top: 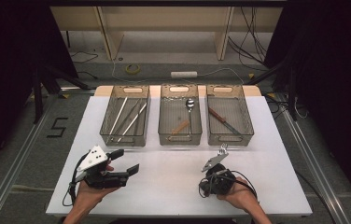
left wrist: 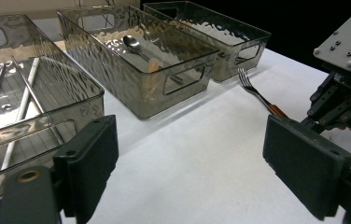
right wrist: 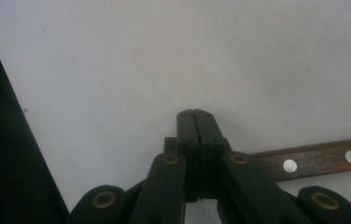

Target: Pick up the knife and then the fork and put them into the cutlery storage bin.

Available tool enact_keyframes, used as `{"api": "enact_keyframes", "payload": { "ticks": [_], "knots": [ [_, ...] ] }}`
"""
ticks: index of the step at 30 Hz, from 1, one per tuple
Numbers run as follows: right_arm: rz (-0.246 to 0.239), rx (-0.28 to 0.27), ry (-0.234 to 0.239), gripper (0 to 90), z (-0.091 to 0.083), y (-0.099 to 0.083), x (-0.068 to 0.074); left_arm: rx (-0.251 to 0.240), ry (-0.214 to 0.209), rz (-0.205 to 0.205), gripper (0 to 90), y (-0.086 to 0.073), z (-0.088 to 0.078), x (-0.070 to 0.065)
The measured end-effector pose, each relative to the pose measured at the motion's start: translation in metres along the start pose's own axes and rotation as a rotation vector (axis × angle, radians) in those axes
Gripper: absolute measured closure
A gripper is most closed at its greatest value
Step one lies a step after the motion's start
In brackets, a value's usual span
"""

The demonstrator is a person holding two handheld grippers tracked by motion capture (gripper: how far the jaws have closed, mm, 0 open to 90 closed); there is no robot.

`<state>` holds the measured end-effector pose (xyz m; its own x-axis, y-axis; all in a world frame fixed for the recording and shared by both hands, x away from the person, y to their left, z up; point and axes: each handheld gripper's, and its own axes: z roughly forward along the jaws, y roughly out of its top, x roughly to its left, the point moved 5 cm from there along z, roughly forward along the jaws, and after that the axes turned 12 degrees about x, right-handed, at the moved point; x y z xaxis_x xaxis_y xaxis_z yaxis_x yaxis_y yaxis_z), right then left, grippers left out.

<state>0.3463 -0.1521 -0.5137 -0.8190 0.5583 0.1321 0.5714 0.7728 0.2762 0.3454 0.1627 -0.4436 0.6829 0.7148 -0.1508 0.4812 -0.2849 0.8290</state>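
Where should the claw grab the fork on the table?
Take the fork by its wooden handle, coming down from above with the jaws across the handle's width. It lies flat on the table, tines toward the bins, and the handle is its thickest straight part. The thin metal neck would likely slip.

Three bins (top: 125, 136); spoon (top: 190, 104); knife (top: 220, 118)
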Motion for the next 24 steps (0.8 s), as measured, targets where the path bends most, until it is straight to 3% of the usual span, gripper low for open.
{"api": "enact_keyframes", "payload": {
  "ticks": [12,24],
  "knots": [
    [0.039,0.029,-0.027,90.0,-0.012,-0.028,-0.010,0.000,0.001,0.000,17.7,0.000,0.000,0.000],
    [0.070,0.029,-0.040,90.0,-0.019,-0.041,-0.028,0.000,0.002,0.001,17.6,0.000,0.000,0.000]
  ]
}}
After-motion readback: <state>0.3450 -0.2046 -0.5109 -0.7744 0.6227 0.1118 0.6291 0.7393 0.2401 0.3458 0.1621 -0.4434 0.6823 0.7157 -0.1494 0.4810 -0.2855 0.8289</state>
